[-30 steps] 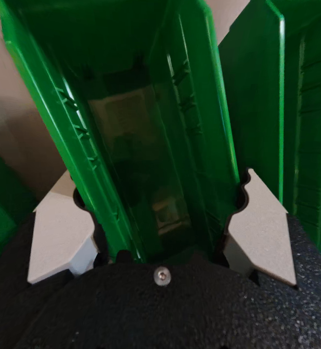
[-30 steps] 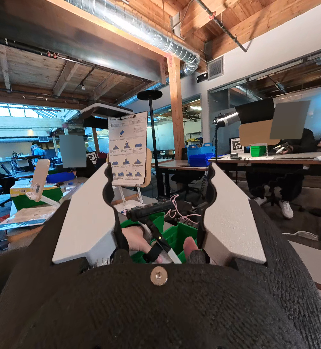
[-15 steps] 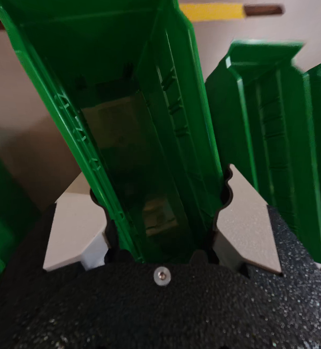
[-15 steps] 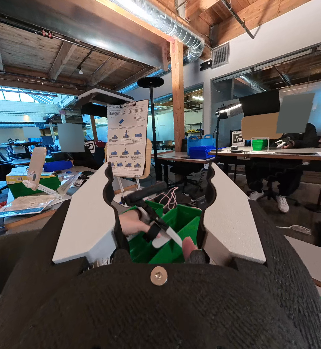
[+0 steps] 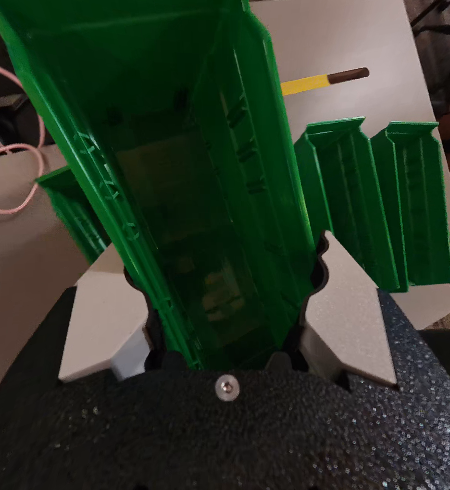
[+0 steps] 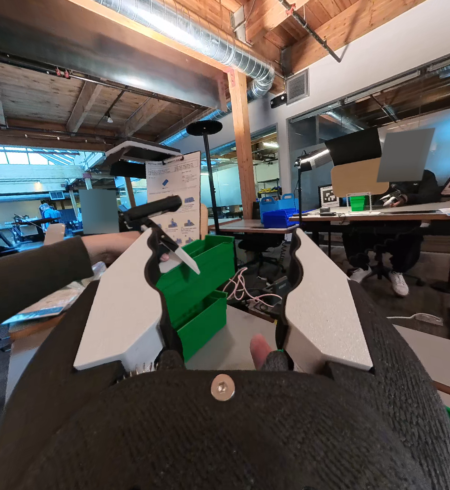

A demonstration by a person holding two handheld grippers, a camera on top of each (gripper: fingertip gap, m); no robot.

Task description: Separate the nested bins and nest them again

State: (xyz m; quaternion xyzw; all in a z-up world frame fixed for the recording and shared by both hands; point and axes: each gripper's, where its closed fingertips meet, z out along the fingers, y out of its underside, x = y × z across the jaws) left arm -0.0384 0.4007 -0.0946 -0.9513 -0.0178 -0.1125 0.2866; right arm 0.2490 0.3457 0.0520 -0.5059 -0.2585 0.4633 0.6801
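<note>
Jaws of the left gripper (image 5: pixel 224 297) are clamped across the near end of a long, narrow green bin (image 5: pixel 186 185), one finger (image 5: pixel 104 326) pressed on each long wall. The held bin is raised clear of the pale tabletop (image 5: pixel 351 53), its open cavity turned toward the camera and its far end cut off by the top of the left wrist view. To the right of the held bin, two more green bins (image 5: pixel 377 206) are seen on the tabletop, side by side and touching. A further green bin (image 5: pixel 70 212) is partly hidden behind the held bin's left wall. Beyond the held bin's right wall a yellow stick with a brown tip (image 5: pixel 324 79) is laid on the tabletop, and a pink cable (image 5: pixel 19 180) is looped on the left.

Jaws of the right gripper (image 6: pixel 225 297) are spread wide with nothing between them — only a fingertip (image 6: pixel 258 350) of the person is seen at their base. From this side the held bin (image 6: pixel 197 267) is shown tilted in the air above a green bin (image 6: pixel 202 318) on the tabletop (image 6: pixel 232 352), gripped by the left gripper (image 6: pixel 179 262) and a sleeved arm (image 6: pixel 33 273). Behind the held bin an instruction board (image 6: pixel 173 196) is propped up, and blue bins (image 6: pixel 277 212) are stacked on a farther table.
</note>
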